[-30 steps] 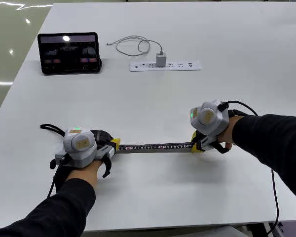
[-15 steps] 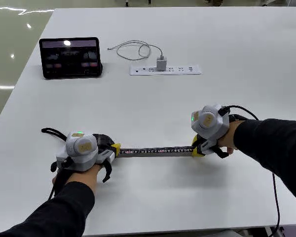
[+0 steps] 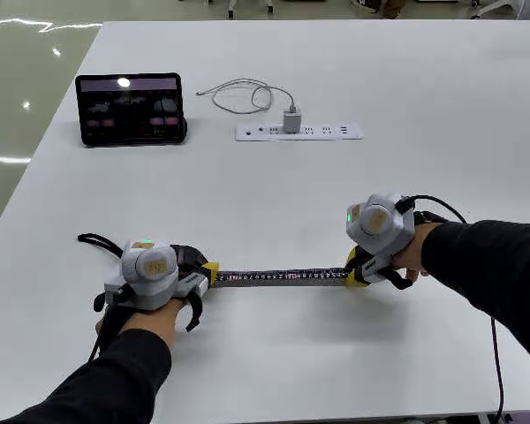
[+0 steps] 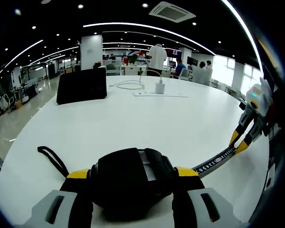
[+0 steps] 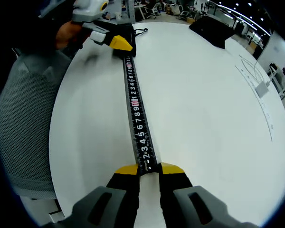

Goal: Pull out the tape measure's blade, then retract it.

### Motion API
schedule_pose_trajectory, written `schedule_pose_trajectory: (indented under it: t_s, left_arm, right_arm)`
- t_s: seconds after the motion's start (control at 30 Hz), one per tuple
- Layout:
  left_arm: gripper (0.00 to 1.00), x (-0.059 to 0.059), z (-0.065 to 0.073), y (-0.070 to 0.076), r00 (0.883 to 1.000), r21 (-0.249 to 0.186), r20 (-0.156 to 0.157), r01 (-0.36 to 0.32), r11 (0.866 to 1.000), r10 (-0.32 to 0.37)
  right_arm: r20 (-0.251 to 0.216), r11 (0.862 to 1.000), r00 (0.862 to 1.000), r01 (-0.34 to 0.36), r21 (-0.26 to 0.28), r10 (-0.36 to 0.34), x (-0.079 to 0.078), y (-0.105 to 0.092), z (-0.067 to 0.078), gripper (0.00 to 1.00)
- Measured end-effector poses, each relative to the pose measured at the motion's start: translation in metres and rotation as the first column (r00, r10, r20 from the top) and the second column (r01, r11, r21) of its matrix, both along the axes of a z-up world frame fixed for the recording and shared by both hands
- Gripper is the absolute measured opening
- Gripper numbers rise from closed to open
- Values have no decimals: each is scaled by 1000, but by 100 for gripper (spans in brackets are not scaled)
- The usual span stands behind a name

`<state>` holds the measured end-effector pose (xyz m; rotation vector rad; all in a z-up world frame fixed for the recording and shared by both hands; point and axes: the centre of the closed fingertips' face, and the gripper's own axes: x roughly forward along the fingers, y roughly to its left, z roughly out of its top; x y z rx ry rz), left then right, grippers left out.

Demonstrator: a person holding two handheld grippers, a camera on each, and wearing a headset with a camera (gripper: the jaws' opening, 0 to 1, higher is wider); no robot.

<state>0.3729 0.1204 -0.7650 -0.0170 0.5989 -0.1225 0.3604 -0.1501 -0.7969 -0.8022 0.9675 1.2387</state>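
Note:
A black tape measure case [image 4: 133, 178] rests on the white table, held between the yellow-tipped jaws of my left gripper [image 3: 199, 272], which is shut on it. Its wrist strap [image 4: 52, 159] trails off to the left. The black numbered blade [image 3: 281, 278] is drawn out to the right and lies flat on the table. My right gripper [image 3: 352, 278] is shut on the blade's end. In the right gripper view the blade [image 5: 137, 118] runs straight away from the right gripper [image 5: 148, 168] to the case [image 5: 126, 35].
A tablet [image 3: 131, 108] stands at the table's far left. Beside it lie a white power strip [image 3: 299, 132] with a plugged charger [image 3: 291, 120] and a coiled cable [image 3: 243, 95]. A black cable [image 3: 493, 353] hangs off the right table edge.
The head camera has tilted, shifting the whole picture down. The blade's length and both grippers' holds look unchanged.

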Motion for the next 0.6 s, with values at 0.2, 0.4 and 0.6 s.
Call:
schedule_pose_trajectory:
  t_s: [0.2,0.4,0.6]
  left_arm:
    - [64,0,0,0,1000,-3,-7,1,1000,-1]
    - [64,0,0,0,1000,-5,-10,1,1000,-2]
    - [64,0,0,-1,1000,-6,-12,3,1000,-3]
  right_arm:
    - [12,1000,1000,-18,4,18,-2,4,1,11]
    - [16,1000,1000,-27,8,27,-3,10,2,11]
    - [15,1000,1000,-22,15,22,-4,15,2,11]
